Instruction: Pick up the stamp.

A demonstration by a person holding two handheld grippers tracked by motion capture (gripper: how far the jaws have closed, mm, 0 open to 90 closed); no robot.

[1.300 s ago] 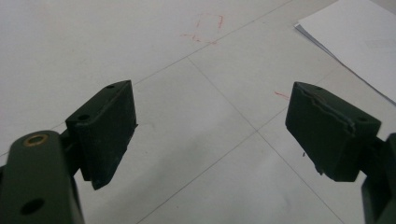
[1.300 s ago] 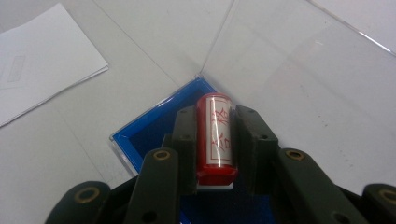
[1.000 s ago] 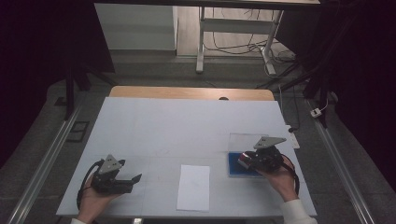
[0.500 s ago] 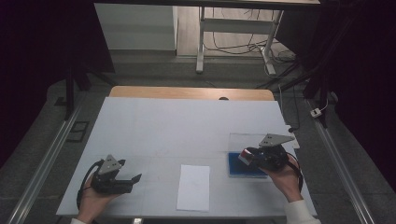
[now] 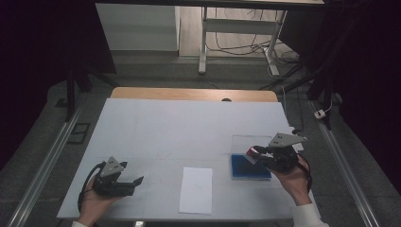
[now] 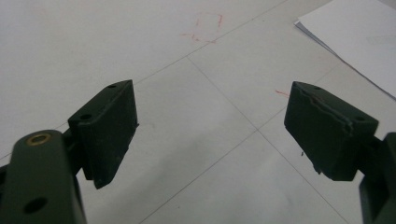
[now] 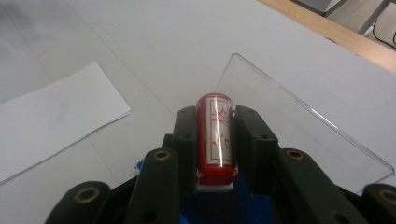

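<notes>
While the person's right hand [image 5: 297, 179] lifts it above the near right part of the white table [image 5: 189, 127], the right gripper [image 5: 257, 154] has its two black jaws pressed against the sides of a small red cylinder [image 7: 215, 133]. In the right gripper view the cylinder lies lengthwise between the jaws, its rounded end pointing away from the camera; it is clear red with a white label bearing red marks, and a white base shows at its near end. Below the gripper a blue pad [image 5: 250, 167] lies flat on the table, and in the right gripper view its blue surface [image 7: 219, 205] shows under the jaws. A clear plastic sheet [image 7: 299, 121] lies just beyond the pad, touching or overlapping its far edge; which one I cannot tell. A white sheet of paper [image 5: 196, 189] lies to the left of the pad, near the table's front edge and apart from the pad.

Well to the left of the pad, beyond the paper, the left hand [image 5: 92, 205] holds the left gripper [image 5: 137, 181] low over the table. Its jaws stand wide apart with nothing but bare tabletop between them, and a corner of the paper [image 6: 359, 37] shows at the upper right of the left gripper view. Faint red marks [image 6: 205, 28] sit on the table surface ahead of that gripper.
</notes>
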